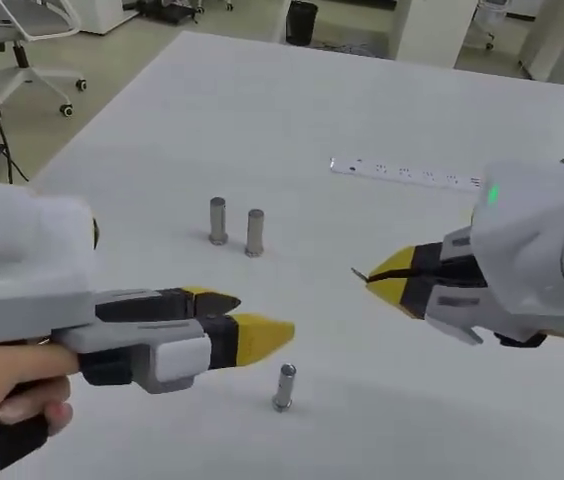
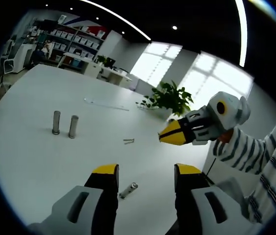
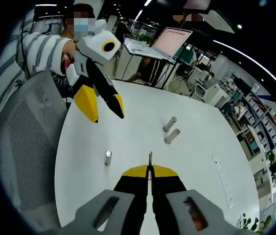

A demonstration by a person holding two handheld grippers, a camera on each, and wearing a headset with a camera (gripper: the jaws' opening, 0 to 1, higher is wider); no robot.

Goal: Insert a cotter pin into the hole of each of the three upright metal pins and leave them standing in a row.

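Thin metal piece (image 3: pixel 150 157) pinched in the closed jaws of the right gripper (image 3: pixel 149 170): only the tip protrudes. Two small items (image 2: pixel 128 141) on the bench (image 2: pixel 25 156): too small to identify. Power strip (image 1: pixel 402 175): right end hidden behind that gripper. Metal pins (image 1: pixel 218 220): holes too small to discern.

Left gripper (image 1: pixel 262 315), 8 o'clock, jaws parted. Right gripper (image 1: pixel 370 278), 3 o'clock, clamps cotter pin (image 1: pixel 359 272). Two upright pins (image 1: pixel 218 220) (image 1: pixel 254 232), 11 o'clock.

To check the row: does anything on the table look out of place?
Yes. One pin sits alone near the left gripper, apart from the two pins standing side by side, so there is no row of three.
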